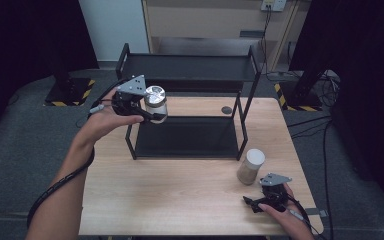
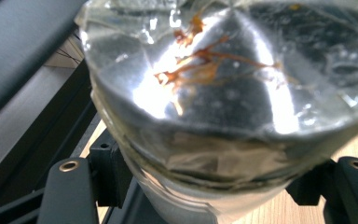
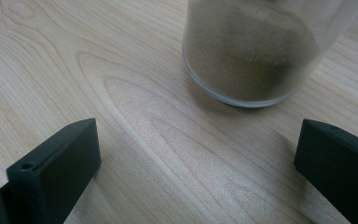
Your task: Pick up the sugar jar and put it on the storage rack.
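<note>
The left gripper (image 1: 147, 114) was clamped on the upright jar (image 1: 155, 101), level with the rack's (image 1: 190, 67) top shelf and just left of it; the right gripper (image 1: 256, 202) rested with jaws apart.

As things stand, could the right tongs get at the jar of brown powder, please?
Probably yes. The right tongs rest open on the table, with the powder jar just ahead and bare wood between them in the right gripper view.
</note>
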Available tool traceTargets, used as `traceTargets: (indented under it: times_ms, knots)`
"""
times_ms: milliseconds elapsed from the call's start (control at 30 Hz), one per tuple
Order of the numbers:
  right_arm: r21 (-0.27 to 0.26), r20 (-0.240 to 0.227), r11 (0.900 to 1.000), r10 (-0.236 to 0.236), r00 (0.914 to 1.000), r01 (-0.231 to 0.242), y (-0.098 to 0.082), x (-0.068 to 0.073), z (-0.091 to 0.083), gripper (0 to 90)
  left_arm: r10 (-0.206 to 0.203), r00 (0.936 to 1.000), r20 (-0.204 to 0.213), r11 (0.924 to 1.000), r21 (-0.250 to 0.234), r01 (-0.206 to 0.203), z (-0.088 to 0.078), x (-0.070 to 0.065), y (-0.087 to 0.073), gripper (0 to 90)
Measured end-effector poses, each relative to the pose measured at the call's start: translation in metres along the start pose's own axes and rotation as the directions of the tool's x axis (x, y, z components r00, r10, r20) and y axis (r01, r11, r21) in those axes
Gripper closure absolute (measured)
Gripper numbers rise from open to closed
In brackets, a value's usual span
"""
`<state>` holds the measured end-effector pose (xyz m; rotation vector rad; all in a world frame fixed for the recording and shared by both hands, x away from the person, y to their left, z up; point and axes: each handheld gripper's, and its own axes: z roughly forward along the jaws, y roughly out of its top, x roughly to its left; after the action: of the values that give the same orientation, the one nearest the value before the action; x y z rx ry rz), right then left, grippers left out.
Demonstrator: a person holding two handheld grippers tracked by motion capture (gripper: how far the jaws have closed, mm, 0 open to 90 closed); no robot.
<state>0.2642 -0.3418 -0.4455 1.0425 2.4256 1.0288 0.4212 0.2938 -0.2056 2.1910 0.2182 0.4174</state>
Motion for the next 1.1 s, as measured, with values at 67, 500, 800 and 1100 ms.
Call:
traceTargets:
  times_ms: [67, 500, 800, 1100]
  knots:
    - [0.0, 0.0, 1.0, 0.0, 1.0, 0.0, 0.0, 0.0, 0.0, 0.8, -0.001, 1.0, 0.0, 1.0, -0.007, 0.001, -0.003, 0.0, 0.001, 29.9]
    - [0.0, 0.0, 1.0, 0.0, 1.0, 0.0, 0.0, 0.0, 0.0, 0.8, -0.012, 0.9999, -0.011, 0.9998, -0.014, 0.012, -0.019, 0.0, 0.013, 29.9]
    - [-0.001, 0.0, 1.0, -0.001, 1.0, 0.001, 0.0, 0.0, 0.0, 0.8, -0.016, 0.9997, -0.02, 0.9992, -0.037, 0.015, -0.03, 0.004, 0.025, 29.9]
    - [-0.001, 0.0, 1.0, -0.001, 1.0, 0.001, 0.0, 0.0, 0.0, 0.8, -0.014, 0.9988, -0.046, 0.9991, -0.041, 0.012, -0.035, 0.004, 0.044, 29.9]
